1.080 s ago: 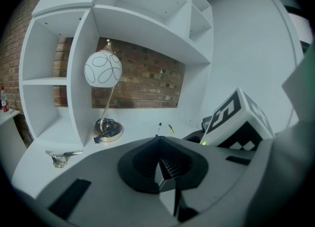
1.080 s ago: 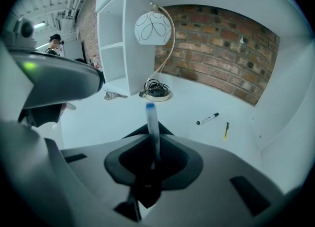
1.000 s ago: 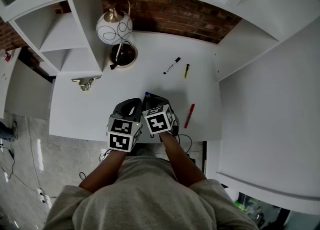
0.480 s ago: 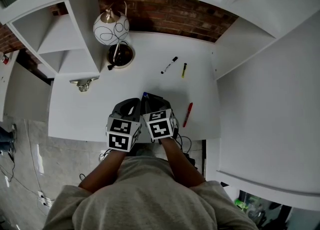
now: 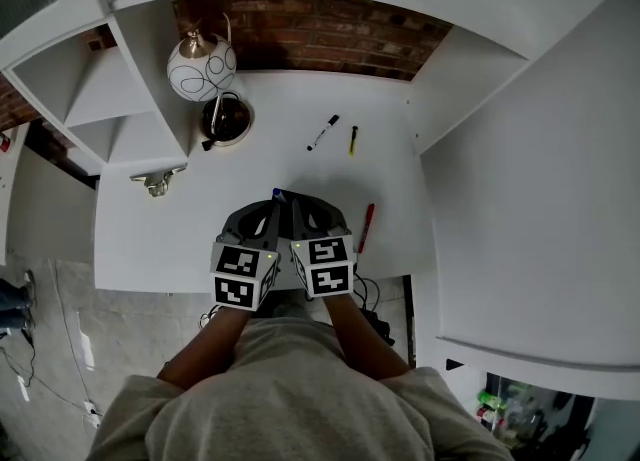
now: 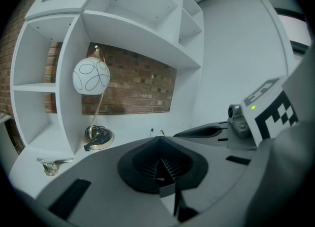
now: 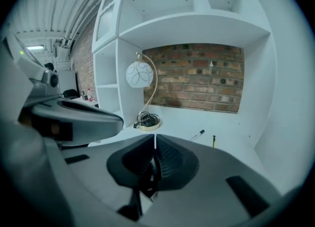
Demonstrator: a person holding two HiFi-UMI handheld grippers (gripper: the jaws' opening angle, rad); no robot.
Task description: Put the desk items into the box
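- The blue-tipped pen (image 5: 277, 192) is the item in hand. Only its blue end shows in the head view, poking out at the jaw tips above the near edge of the bench (image 5: 170, 239).
- The right hand-held gripper (image 7: 155, 136) has just been closing its jaws, which now stand almost together. In its own view a slim dark thing lies between the pads, which I take to be this pen, clamped.
- The left hand-held gripper (image 6: 160, 138) sits just beside the right one, with its jaws together and nothing between them.
- Three items lie loose on the bench:
  - The red pen (image 5: 366, 227) is just to the right of the grippers.
  - The black-and-white marker (image 5: 322, 133) is further back.
  - The yellow pen (image 5: 353, 140) lies near the marker.
- A small metal clip (image 5: 155, 182) lies near the left edge, by the shelving.
- A globe lamp (image 5: 200, 67) stands at the back left corner and is probably not part of the tidying.
- No box shows in any view, so nothing can be seen to be stowed.
- By my judgement the task is at an early stage: one pen gripped, none visibly delivered. The red pen, marker, yellow pen and perhaps the clip are left to collect.
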